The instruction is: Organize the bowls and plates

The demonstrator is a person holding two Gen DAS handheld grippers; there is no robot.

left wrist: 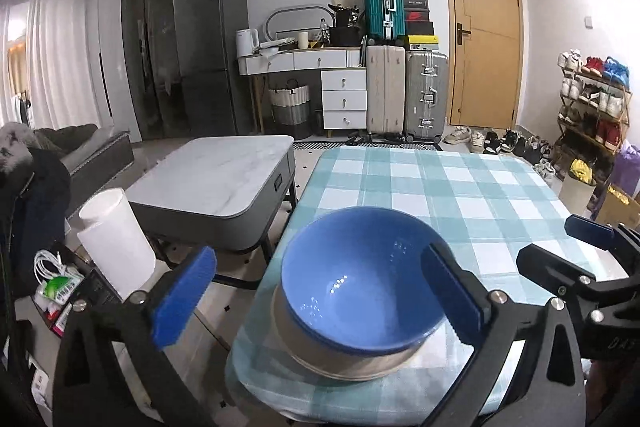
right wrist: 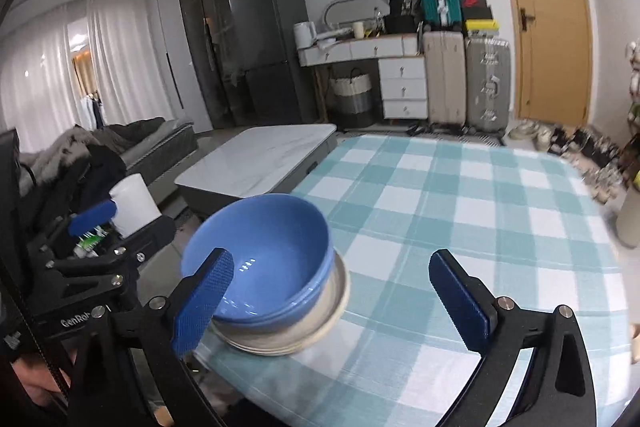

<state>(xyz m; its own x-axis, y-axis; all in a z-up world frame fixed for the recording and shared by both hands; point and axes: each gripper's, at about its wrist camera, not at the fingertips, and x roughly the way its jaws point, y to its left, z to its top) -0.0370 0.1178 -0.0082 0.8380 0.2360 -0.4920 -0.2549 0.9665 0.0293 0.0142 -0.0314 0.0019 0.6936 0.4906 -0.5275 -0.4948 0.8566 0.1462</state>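
Left wrist view: left gripper (left wrist: 320, 291) gapes wide, empty, straddling the bowl (left wrist: 356, 283) on plates (left wrist: 320, 359); right gripper (right wrist: 340, 303) likewise wide, empty, bowl at ten o'clock.

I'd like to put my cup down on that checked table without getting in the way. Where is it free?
The checked tablecloth lies bare from the blue bowls across to its far and right edges. The crowded part is the near left corner, where the bowls sit stacked on beige plates, with the left gripper and right gripper open around them.
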